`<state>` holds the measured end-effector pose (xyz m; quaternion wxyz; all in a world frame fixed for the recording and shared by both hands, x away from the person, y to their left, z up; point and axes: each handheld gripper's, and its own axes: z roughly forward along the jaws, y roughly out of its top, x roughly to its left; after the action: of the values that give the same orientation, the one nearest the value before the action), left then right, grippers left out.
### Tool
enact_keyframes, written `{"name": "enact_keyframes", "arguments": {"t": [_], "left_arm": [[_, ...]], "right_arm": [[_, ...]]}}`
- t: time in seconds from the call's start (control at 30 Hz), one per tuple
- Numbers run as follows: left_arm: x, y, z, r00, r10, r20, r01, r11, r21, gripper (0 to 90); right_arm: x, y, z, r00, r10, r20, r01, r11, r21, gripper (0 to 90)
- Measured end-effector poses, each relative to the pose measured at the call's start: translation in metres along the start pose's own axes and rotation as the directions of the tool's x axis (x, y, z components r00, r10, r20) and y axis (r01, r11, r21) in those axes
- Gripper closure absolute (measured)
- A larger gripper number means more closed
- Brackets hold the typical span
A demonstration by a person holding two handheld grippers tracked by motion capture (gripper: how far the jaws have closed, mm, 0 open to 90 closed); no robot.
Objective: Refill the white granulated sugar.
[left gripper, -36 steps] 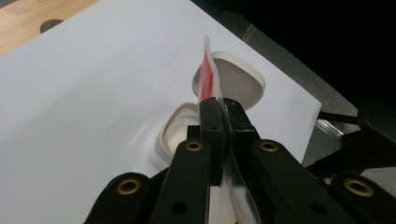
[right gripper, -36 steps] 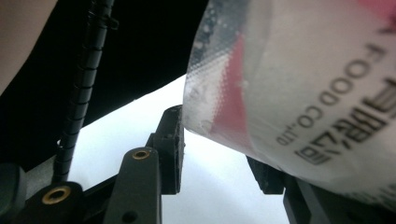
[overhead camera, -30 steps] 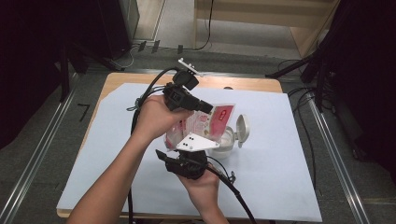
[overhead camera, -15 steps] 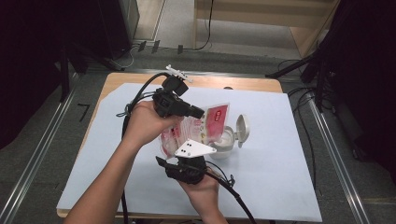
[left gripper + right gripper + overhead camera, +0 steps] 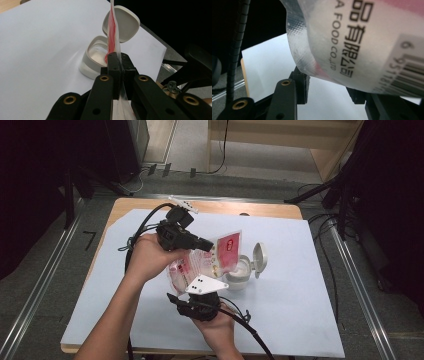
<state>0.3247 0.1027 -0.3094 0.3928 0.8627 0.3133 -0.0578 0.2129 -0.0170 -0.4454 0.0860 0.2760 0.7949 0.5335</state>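
A red and white bag (image 5: pixel 220 255) was held up over the middle of the white sheet (image 5: pixel 300 285) that covered the table (image 5: pixel 150 205). The left gripper (image 5: pixel 207 243) had its jaws pressed together on the bag's thin top edge; the left gripper view looked right down that edge (image 5: pixel 113 30), pinched flat between the pads. Just past the bag at about 3 o'clock sat a small white tub (image 5: pixel 242 272) with its flip lid (image 5: pixel 260 261) standing open, and the tub (image 5: pixel 96 53) looked empty from the left gripper view, though the bag hid part of it.

The right gripper (image 5: pixel 195 292) was at the bag's 6 o'clock side, coming up from below. In the right gripper view the bag (image 5: pixel 362 37) bulged between and above the jaws, barcode and print facing the camera. The jaws stood apart on either side of it, but honestly I couldn't tell if the pads were actually touching it, the shot was too close and blurry.
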Motion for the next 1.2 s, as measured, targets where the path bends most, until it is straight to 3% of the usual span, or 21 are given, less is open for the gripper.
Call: {"name": "enact_keyframes", "arguments": {"t": [0.37, 0.57, 0.8, 1.03, 1.2], "left_arm": [[0.008, -0.007, 0.002, 0.9992, -0.034, 0.021, 0.033, 0.9979, 0.055, 88.8], [0.005, -0.006, 0.006, 0.9997, -0.014, 0.019, 0.013, 0.9978, 0.065, 88.3], [0.0, -0.007, 0.001, 0.9994, 0.014, 0.033, -0.017, 0.9968, 0.078, 89.6], [0.0, -0.011, -0.009, 0.9989, 0.017, 0.045, -0.019, 0.9985, 0.051, 90.0], [0.004, -0.015, -0.017, 0.9988, 0.007, 0.049, -0.008, 0.9998, 0.02, 90.0]], "right_arm": [[-0.002, -0.007, 0.006, 0.9998, 0.004, -0.019, -0.003, 0.999, 0.046, 58.7], [-0.003, -0.01, 0.005, 0.9995, 0.021, -0.022, -0.02, 0.998, 0.053, 59.5], [0.0, -0.01, 0.004, 0.9997, 0.003, -0.026, -0.001, 0.999, 0.049, 59.6], [0.003, -0.008, 0.004, 0.9995, -0.026, -0.02, 0.027, 0.999, 0.036, 59.4], [0.002, -0.006, 0.006, 0.9995, -0.021, -0.022, 0.022, 0.999, 0.033, 59.2]]}}
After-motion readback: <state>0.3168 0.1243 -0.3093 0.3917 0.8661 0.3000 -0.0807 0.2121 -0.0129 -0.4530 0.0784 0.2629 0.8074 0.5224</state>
